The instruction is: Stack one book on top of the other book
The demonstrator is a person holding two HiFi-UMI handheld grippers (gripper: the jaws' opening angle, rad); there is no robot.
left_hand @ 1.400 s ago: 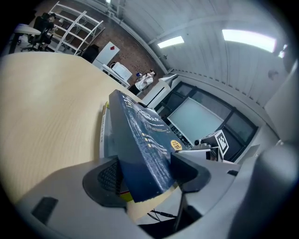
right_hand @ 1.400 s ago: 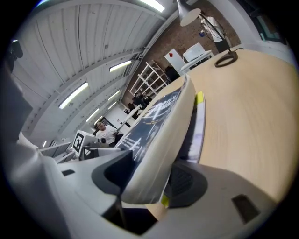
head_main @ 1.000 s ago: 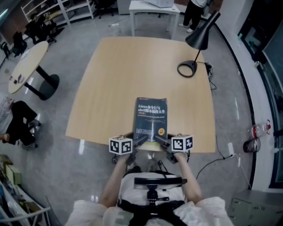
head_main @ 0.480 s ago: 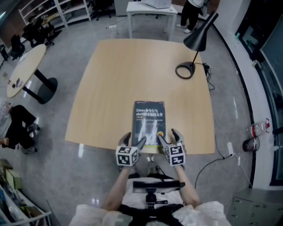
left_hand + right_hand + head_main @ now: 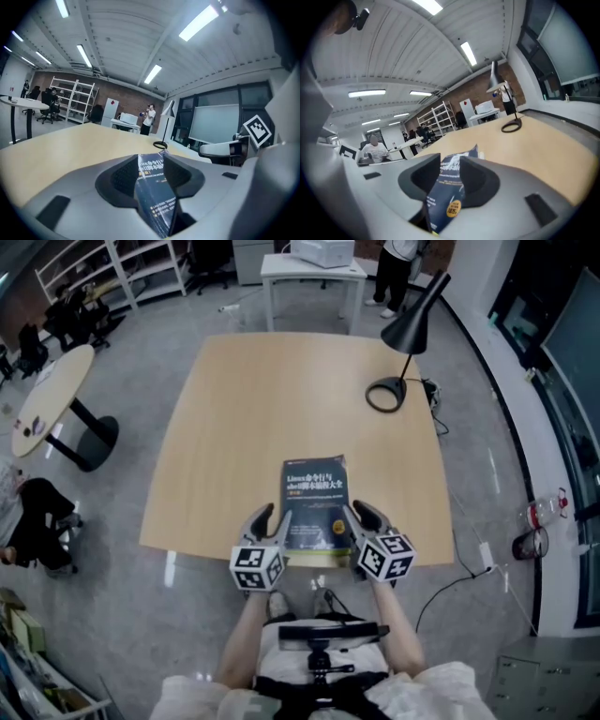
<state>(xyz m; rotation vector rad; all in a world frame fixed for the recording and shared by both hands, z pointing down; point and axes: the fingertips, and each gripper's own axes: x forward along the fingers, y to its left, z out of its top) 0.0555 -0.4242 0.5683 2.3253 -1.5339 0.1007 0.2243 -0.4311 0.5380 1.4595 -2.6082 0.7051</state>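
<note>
Gripping book (image 5: 315, 502) at both sides, at near edge of worktop (image 5: 234, 409); left gripper (image 5: 151, 164) and right gripper (image 5: 450, 166) jaws, just closing, clamp it half-open. We judge it heavy, stiff, glossy: hold deep.

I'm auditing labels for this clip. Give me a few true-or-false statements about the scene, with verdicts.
1. Both grippers have the dark blue book between their jaws. True: the left gripper and right gripper each grip it; their jaws have just been closing on it.
2. The black desk lamp stands beside the book. False: the lamp stands near the wooden table's far right corner, apart from the book.
3. The book lies mid-table. False: it is at the table's near edge.
4. A white table stands beyond the wooden table. True.
</note>
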